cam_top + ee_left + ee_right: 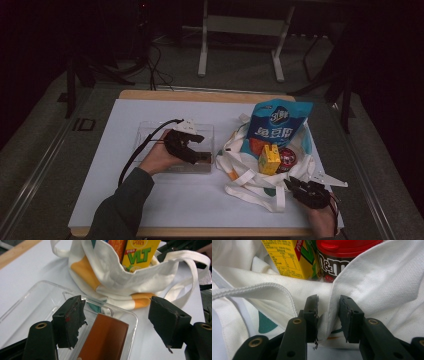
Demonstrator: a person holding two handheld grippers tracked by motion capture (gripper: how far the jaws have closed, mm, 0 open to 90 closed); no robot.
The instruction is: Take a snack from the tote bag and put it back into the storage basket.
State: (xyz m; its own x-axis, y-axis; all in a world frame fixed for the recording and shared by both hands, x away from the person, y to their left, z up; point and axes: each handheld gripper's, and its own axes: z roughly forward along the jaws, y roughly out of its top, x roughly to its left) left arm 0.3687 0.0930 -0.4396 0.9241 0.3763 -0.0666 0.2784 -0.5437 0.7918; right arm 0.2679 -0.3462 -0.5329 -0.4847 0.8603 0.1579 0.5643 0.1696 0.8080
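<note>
1. High view: the tote bag (260, 172) sits on the right side of the worktop (125, 200), stuffed with a blue snack bag (277, 122), a yellow juice carton (269, 159) and a red-lidded candy tub (287, 158). The left claw (197, 150) hovers over the clear tray (145, 131), just left of the bag. The right claw (295, 187) is at the bag's near rim. Risk: the snack bag stands tall and leans over the back rim, so a pull on the near rim looks likely to tip it out.

2. Left gripper view: left claw (117, 322) stands wide, with nothing between the pads. A brown box (105, 340) lies in the tray (32, 302) right under it, in the corner nearest the bag (120, 275). Risks:
   - Straight descent probably puts one pad on the tray wall, not the box. The tray would skid or flip.
   - The pad rubber is torn and ragged, so I'd expect poor grip on a smooth box face.
   - The bag strap (192, 272) loops loose near the right pad and could snag on the way across.

3. Right gripper view: right claw (328, 315) is narrow, pinching a fold of the bag's canvas rim (329, 320). The carton (287, 257) and tub (337, 257) sit just behind. Risks:
   - The pinch takes only a thin fold near the pad tips. Any tug and the cloth likely slides out, and the mouth collapses.
   - Lift too hard and the whole bag drags, and the carton may topple.
</note>
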